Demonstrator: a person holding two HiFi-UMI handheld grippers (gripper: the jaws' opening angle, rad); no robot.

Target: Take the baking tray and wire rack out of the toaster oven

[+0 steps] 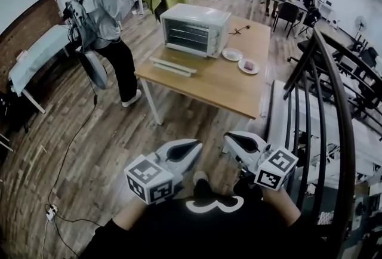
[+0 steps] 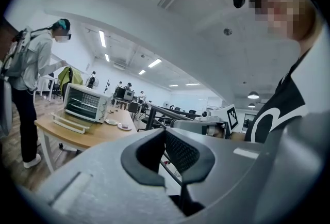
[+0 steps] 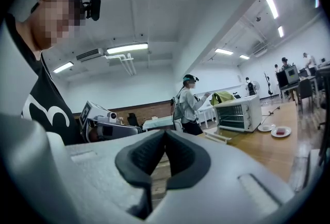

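The white toaster oven (image 1: 194, 30) stands at the far left of a wooden table (image 1: 221, 88), well ahead of me. Its door (image 1: 173, 66) looks folded down flat in front. Shelves show as lines inside; I cannot tell tray from wire rack. My left gripper (image 1: 196, 149) and right gripper (image 1: 230, 140) are held close to my body, far short of the table. Both are shut with nothing between the jaws. The oven (image 2: 85, 102) is small behind the left gripper (image 2: 165, 133), and the oven (image 3: 237, 112) is likewise distant past the right gripper (image 3: 165, 135).
Two small plates (image 1: 232, 54) (image 1: 249, 66) lie right of the oven, one with food. A person (image 1: 104, 19) stands at the table's left end. A dark stair railing (image 1: 325, 102) runs along my right. A cable (image 1: 65, 156) trails over the wooden floor.
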